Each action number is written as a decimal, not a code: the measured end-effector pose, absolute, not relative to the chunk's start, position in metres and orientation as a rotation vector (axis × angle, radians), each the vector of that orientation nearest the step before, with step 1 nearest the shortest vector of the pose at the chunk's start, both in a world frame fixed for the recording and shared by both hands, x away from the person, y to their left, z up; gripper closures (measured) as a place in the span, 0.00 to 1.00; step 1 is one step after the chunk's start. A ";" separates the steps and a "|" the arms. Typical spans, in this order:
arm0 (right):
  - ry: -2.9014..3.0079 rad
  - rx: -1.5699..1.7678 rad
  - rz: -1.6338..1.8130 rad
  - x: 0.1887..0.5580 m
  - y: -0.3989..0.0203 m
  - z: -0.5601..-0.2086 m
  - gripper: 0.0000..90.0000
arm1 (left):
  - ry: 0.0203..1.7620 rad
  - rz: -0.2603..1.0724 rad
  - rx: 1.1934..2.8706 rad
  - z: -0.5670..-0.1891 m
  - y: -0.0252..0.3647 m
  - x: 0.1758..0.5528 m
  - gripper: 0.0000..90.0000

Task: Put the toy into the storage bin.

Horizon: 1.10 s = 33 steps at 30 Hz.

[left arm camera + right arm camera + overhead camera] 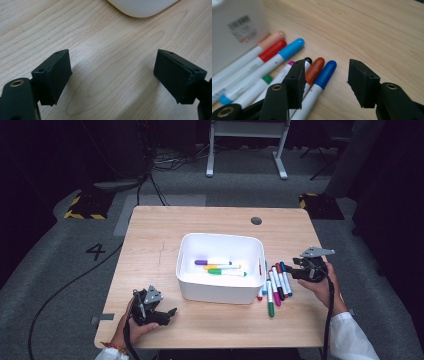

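The tabletop point(150, 250) carries a white bin point(220, 292) near its middle, with three markers already lying inside: purple, orange and green caps. Against the bin's right wall, toward the tabletop's right edge, a row of loose markers point(276, 287) lies side by side, long axes running roughly from the near edge to the far edge.

The right hand-held gripper point(295, 270) sits at the far right end of that row, jaws spread and nothing between them. In the right gripper view the blue-capped marker point(325, 72) lies just beside the inner face of its left jaw, with the red-brown one point(314, 69) next to it; the marker points away along the jaws rather than across them.

The left hand-held gripper point(167, 312) rests near the near-left corner, jaws wide over bare wood, well apart from the markers. The right hand is plainly nearer.
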State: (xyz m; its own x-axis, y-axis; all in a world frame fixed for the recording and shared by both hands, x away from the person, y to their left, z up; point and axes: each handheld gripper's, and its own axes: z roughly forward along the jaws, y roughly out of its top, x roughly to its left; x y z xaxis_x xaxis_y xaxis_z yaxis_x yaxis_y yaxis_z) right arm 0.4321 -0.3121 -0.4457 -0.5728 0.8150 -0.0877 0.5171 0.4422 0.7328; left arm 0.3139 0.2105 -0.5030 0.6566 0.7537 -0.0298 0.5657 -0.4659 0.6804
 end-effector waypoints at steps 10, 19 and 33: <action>2.277 1.217 0.890 0.450 -0.316 -0.473 0.54 | 1.018 0.363 2.200 -0.503 0.210 0.314 0.16; 2.286 1.261 0.839 0.456 -0.318 -0.484 0.66 | 1.017 0.361 2.201 -0.503 0.210 0.314 0.16; 2.218 1.247 0.926 0.447 -0.336 -0.470 0.83 | 1.018 0.361 2.199 -0.503 0.210 0.314 0.16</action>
State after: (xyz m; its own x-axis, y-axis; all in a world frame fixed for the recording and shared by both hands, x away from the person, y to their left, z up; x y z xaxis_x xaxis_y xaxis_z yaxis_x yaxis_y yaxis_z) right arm 0.4465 -0.3360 -0.4704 -0.5030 0.8632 -0.0441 0.5758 0.3727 0.7277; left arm 0.3139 0.2104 -0.5030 0.6557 0.7544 -0.0308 0.5663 -0.4645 0.6808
